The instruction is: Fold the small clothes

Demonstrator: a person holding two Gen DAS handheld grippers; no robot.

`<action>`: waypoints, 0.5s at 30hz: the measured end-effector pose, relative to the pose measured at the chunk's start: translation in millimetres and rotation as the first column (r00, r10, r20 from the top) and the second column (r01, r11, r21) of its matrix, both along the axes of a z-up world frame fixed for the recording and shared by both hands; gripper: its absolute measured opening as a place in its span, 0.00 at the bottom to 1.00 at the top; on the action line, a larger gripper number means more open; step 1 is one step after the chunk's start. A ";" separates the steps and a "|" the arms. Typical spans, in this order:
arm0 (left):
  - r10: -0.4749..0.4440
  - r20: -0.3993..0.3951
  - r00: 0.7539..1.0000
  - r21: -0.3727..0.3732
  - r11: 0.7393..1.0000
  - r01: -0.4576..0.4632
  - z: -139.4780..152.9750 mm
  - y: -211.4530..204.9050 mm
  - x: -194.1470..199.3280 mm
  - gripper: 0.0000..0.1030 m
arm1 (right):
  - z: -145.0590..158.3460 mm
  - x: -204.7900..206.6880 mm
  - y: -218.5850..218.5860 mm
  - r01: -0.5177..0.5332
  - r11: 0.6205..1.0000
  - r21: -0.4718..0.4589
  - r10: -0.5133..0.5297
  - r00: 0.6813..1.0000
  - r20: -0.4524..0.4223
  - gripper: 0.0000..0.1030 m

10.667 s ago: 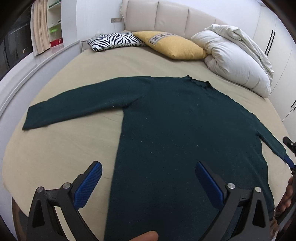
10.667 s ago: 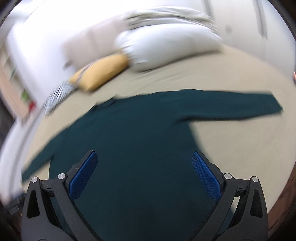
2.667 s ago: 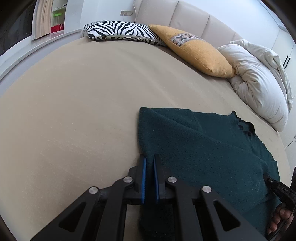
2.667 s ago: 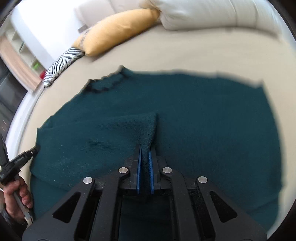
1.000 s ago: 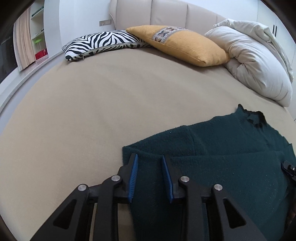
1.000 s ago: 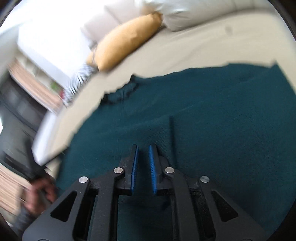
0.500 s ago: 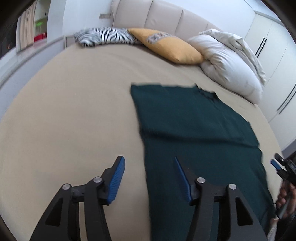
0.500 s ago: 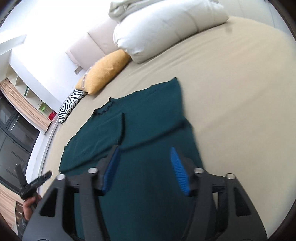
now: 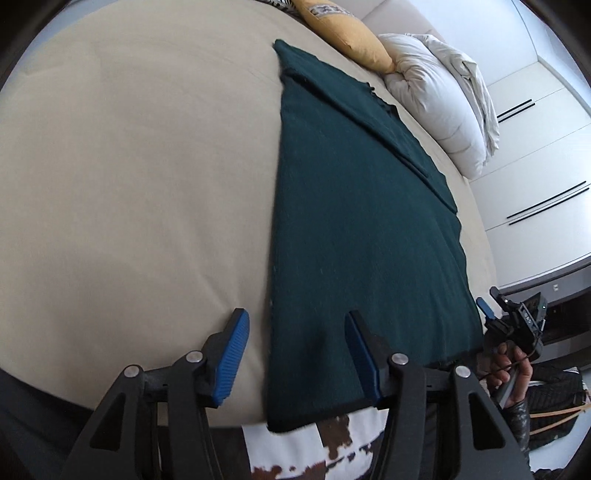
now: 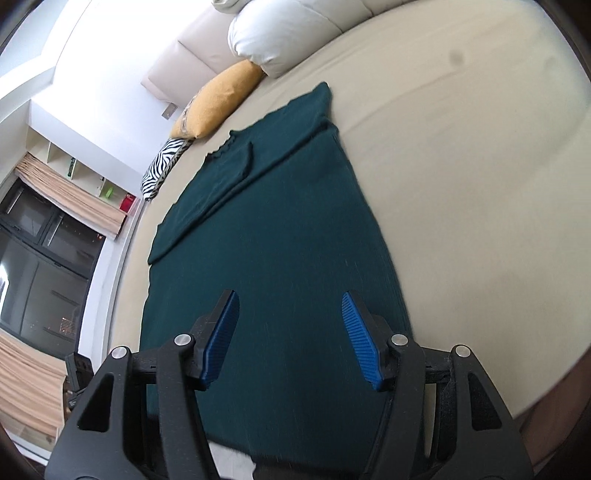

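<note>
Now: dark green sweater point(image 9: 354, 229) flat on beige bed point(image 9: 129, 177), sleeves folded across chest, filling frame centre in both views; hem at bottom edge. Left gripper point(image 9: 301, 356) wide open, nothing held, straddling sweater's left hem edge, bottom centre of frame. Right gripper point(image 10: 291, 338) wide open too, empty, over lower body of sweater point(image 10: 280, 236). Yellow pillow point(image 10: 218, 99) and white duvet point(image 10: 280, 33) up top; zebra pillow point(image 10: 162, 166) upper left. Right hand point(image 9: 511, 373) at lower right of left-wrist view.
</note>
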State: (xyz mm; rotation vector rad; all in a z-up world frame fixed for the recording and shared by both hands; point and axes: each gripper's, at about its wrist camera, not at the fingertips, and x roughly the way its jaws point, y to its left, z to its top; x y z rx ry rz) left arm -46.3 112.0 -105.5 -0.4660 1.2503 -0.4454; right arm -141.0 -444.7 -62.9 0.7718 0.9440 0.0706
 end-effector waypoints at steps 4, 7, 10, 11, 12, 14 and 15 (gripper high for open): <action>-0.023 -0.047 0.999 -0.049 0.999 0.021 -9.6 0.5 -8.5 0.54 | -4.3 -14.1 0.1 -0.015 0.999 0.034 0.016 1.000 -0.017 0.56; -0.036 -0.096 0.995 -0.094 0.995 0.027 -17.6 1.9 -13.2 0.48 | -6.1 -28.0 -2.3 -0.018 0.998 0.055 0.020 0.999 -0.027 0.56; -0.031 -0.134 0.990 -0.140 0.990 0.012 -24.3 5.1 -14.0 0.46 | -6.6 -40.1 -6.2 -0.015 0.997 0.076 0.017 0.999 -0.031 0.55; -0.026 -0.141 0.990 -0.155 0.988 0.004 -25.3 7.5 -13.5 0.44 | -6.1 -45.5 -8.0 -0.011 0.997 0.081 0.013 0.999 -0.032 0.55; -0.018 -0.145 0.989 -0.162 0.987 -0.006 -26.0 9.7 -12.6 0.39 | -5.6 -47.7 -9.6 -0.007 0.996 0.086 0.010 0.999 -0.033 0.55; -0.004 -0.154 0.988 -0.160 0.987 -0.021 -28.0 12.6 -12.1 0.23 | -5.1 -51.7 -12.9 -0.004 0.995 0.097 0.008 0.999 -0.036 0.55; 0.001 -0.161 0.987 -0.157 0.987 -0.026 -29.7 14.3 -12.1 0.13 | -4.5 -53.9 -14.0 -0.005 0.995 0.097 0.009 0.999 -0.040 0.55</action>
